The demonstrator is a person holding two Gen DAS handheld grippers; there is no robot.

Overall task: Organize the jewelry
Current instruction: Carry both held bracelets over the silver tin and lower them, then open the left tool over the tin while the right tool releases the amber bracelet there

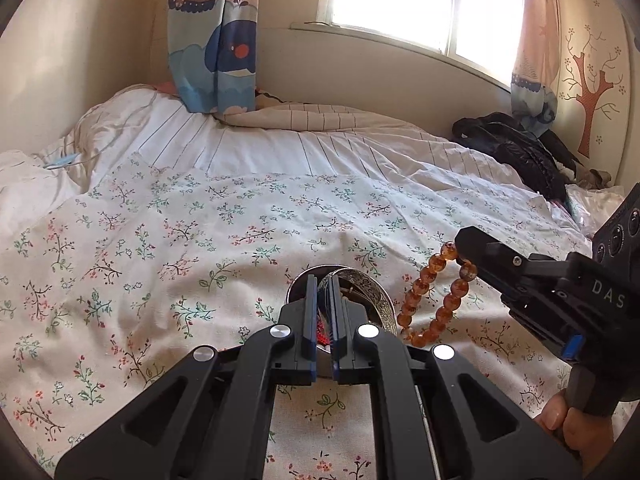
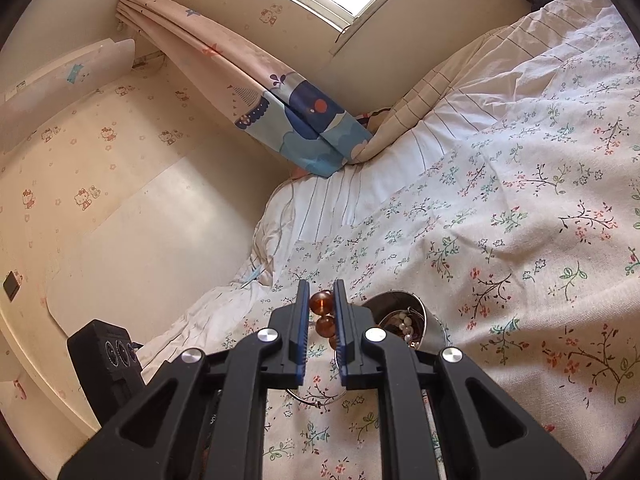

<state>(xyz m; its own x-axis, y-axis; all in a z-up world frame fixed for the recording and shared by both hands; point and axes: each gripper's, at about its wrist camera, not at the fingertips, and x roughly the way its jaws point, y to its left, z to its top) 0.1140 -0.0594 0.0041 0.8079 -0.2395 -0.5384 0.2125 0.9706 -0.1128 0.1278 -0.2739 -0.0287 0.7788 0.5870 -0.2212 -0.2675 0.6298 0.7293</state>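
Amber beads strung in one bracelet (image 1: 436, 292) hang from the right gripper (image 2: 322, 308), whose jaws are pinched narrow on one bead, the loop dangling above the flowered bedspread (image 1: 160, 240). One round metal tin (image 2: 404, 320) stands on the bed near its front edge, with pearls and other pieces inside; how many I cannot tell. The left gripper (image 1: 325, 312) has its jaws closed narrow on the tin's rim. One engraved silver bangle (image 1: 368, 292) leans in the tin. One thin hoop (image 2: 316, 398) lies on the bedspread beside it.
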